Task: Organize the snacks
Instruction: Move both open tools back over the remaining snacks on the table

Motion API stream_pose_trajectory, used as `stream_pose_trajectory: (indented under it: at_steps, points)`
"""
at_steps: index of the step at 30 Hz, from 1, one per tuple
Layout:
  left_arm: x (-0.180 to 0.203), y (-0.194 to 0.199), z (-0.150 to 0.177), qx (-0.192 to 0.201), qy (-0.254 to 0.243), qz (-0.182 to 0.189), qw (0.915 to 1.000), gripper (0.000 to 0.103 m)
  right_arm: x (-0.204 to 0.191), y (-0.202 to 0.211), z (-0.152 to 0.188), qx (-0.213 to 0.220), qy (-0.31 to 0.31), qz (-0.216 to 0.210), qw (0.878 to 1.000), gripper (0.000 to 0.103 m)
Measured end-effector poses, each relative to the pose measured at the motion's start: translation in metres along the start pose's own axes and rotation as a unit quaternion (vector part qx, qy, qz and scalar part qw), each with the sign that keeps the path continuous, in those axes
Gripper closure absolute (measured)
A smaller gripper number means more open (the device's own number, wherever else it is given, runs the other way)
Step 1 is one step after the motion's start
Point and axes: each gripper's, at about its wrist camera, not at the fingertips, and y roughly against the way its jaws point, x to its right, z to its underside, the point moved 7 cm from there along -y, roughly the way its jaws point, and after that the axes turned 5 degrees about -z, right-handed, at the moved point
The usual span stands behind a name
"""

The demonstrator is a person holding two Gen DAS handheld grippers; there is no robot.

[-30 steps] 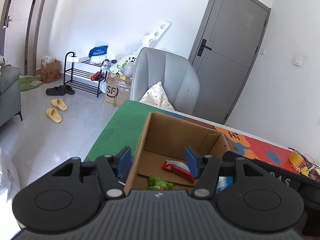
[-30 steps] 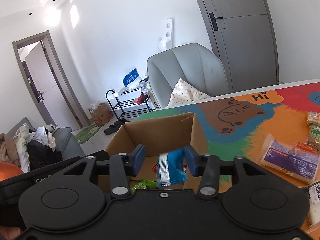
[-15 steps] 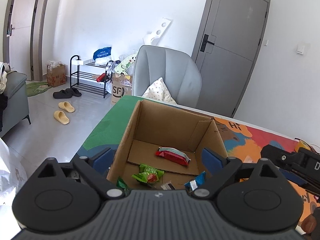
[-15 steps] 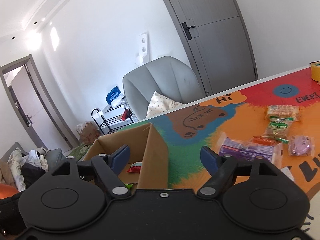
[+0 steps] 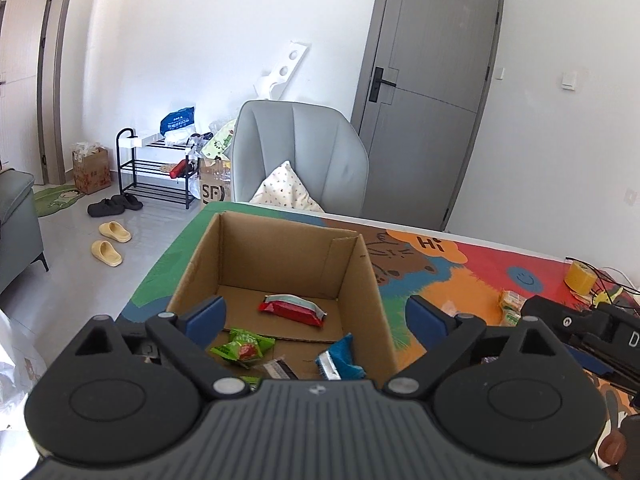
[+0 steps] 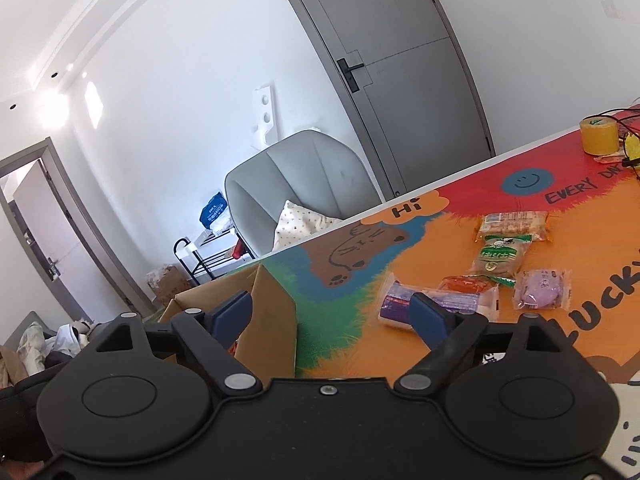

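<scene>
The left gripper (image 5: 316, 318) is hovering over the near rim of the cardboard box (image 5: 362, 280), its jaws spread wide and gripping nothing. Inside the box, a red snack packet (image 5: 292, 310), a green packet (image 5: 242, 348) and a blue packet (image 5: 340, 362) are lying on the floor panel, apart from one another. The right gripper (image 6: 332, 318) is pointing past the box corner (image 6: 276, 320) toward the printed table mat (image 6: 440, 248), jaws likewise fully apart and empty. A purple-white packet (image 6: 440, 302), an orange packet (image 6: 466, 284), a green-label biscuit pack (image 6: 500, 258), a tan biscuit pack (image 6: 512, 224) and a pink round snack (image 6: 538, 294) are resting clustered on the mat, well apart from the box. A yellow tape roll (image 6: 599, 136) is standing near the far edge.
</scene>
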Motion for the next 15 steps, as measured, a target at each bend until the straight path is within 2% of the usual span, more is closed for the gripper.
stream_pose_trajectory:
  at_steps: [15]
  points:
    - [0.074,0.01,0.016,-0.006,-0.05,0.055,0.9972,0.007,0.057,0.035,-0.007,0.016,-0.027,0.036,0.999,0.013]
